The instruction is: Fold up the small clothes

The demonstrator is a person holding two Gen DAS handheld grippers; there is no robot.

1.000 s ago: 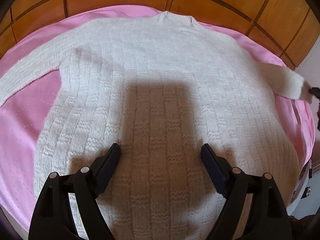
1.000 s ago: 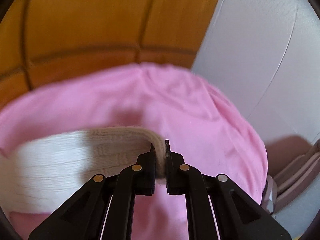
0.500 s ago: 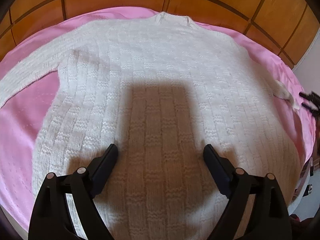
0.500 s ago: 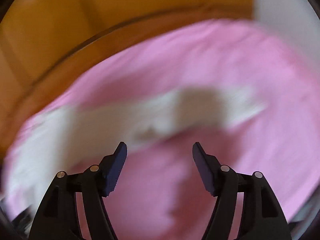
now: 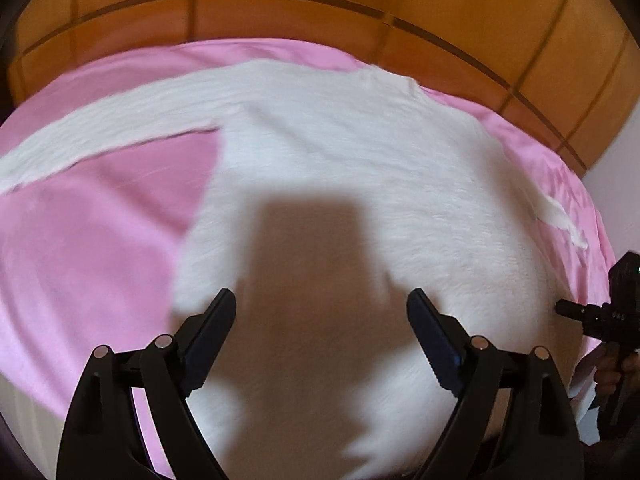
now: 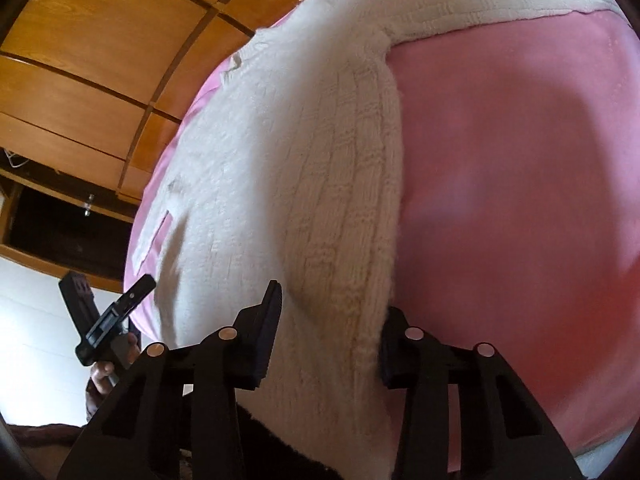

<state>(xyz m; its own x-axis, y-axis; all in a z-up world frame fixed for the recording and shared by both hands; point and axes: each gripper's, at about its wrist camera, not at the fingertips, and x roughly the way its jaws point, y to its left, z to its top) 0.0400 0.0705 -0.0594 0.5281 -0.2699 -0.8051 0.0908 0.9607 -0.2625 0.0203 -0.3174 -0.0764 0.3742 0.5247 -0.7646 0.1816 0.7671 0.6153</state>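
A white knit sweater lies flat on the pink bed sheet, its collar toward the headboard and both sleeves spread out. My left gripper hovers open over the sweater's lower body, nothing between its fingers. In the right wrist view, my right gripper straddles the side edge of the sweater near the hem. Its jaws are closing with the knit between them, and the right finger is partly hidden by the edge. Each view shows the other gripper at its border, the right gripper and the left gripper.
A wooden panelled headboard runs behind the bed. White wall stands to the right. A wooden bedside unit with a dark open shelf sits past the bed's far side. A hand holds the left gripper.
My right gripper let go of the sleeve cuff, opened, and swung down to the sweater's side edge. The sleeve now lies on the sheet. My left gripper shifted left over the sweater.
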